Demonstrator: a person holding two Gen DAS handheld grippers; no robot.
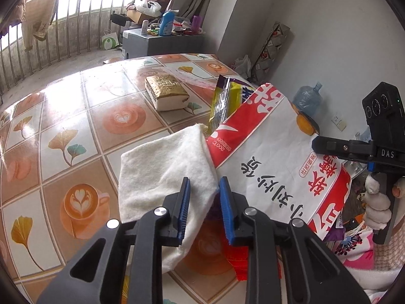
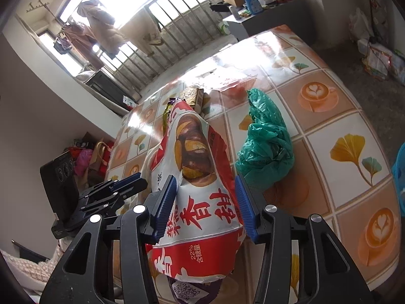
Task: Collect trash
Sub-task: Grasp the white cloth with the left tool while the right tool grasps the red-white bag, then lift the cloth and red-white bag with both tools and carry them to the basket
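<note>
- Blue-padded fingers of the left gripper (image 1: pixel 204 210) sit right up front in the left wrist view, jaws narrowly apart, with the edge of a white cloth (image 1: pixel 162 172) between them; can't tell if the pads are really biting it.
- That cloth lies on the tiled tablecloth (image 1: pixel 76 136) (coffee cups and ginkgo leaves all over it), touching the red and white paper bag (image 1: pixel 276 157).
- Right gripper (image 2: pixel 206 205) straddles the same paper bag (image 2: pixel 200 177), jaws about halfway apart, one pad on each side of it. They look to be touching the paper, but whether they're squeezing I can't say.
- A yellow wrapper (image 1: pixel 222 103) pokes out from the bag's far end.
- Green plastic bag (image 2: pixel 265 141) sits crumpled on the table just beside the paper bag, on its right in the right wrist view.
- Farther back there's a gold-wrapped block (image 1: pixel 167 91), well apart from the cloth.
- Gloved hand (image 1: pixel 377 202) holds the right gripper's handle at the edge of the left view.
</note>
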